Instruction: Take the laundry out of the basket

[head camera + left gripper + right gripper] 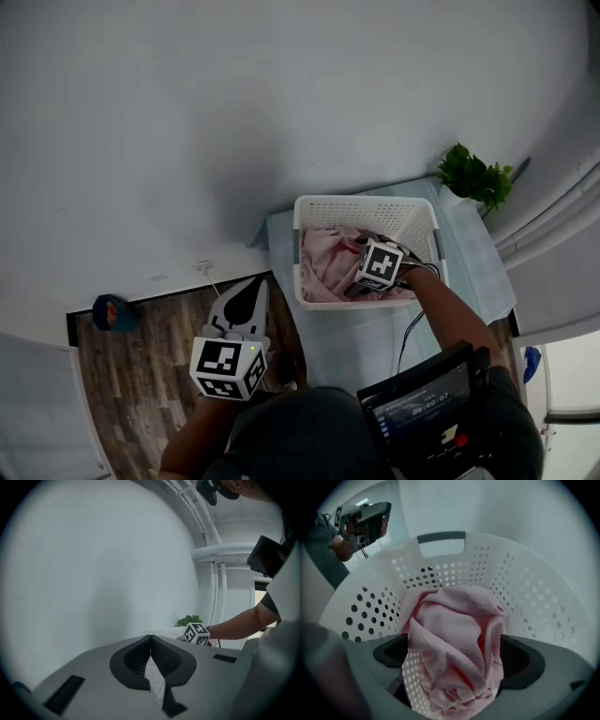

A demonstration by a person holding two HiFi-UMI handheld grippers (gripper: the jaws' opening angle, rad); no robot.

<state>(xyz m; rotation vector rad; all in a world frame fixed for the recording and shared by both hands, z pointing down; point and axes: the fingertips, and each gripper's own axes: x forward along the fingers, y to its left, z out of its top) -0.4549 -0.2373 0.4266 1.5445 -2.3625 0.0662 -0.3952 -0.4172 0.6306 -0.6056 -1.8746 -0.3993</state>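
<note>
A white perforated laundry basket [366,202] stands on a pale blue cover. Crumpled pink laundry [328,262] lies inside it. My right gripper [454,660] reaches down into the basket [534,583]; its marker cube [380,264] shows above the cloth. Its jaws stand wide apart, and a bunched fold of the pink laundry [454,634] fills the gap between them. My left gripper [247,296] hangs off to the left over the wooden floor, away from the basket. In the left gripper view its jaws [150,639] meet at the tips with nothing in them.
A green plant [476,176] sits just behind the basket's right corner. The pale blue cover [366,347] spreads round the basket. On the wooden floor [141,375] lies a small blue and red object [111,312]. A white wall rises close behind everything.
</note>
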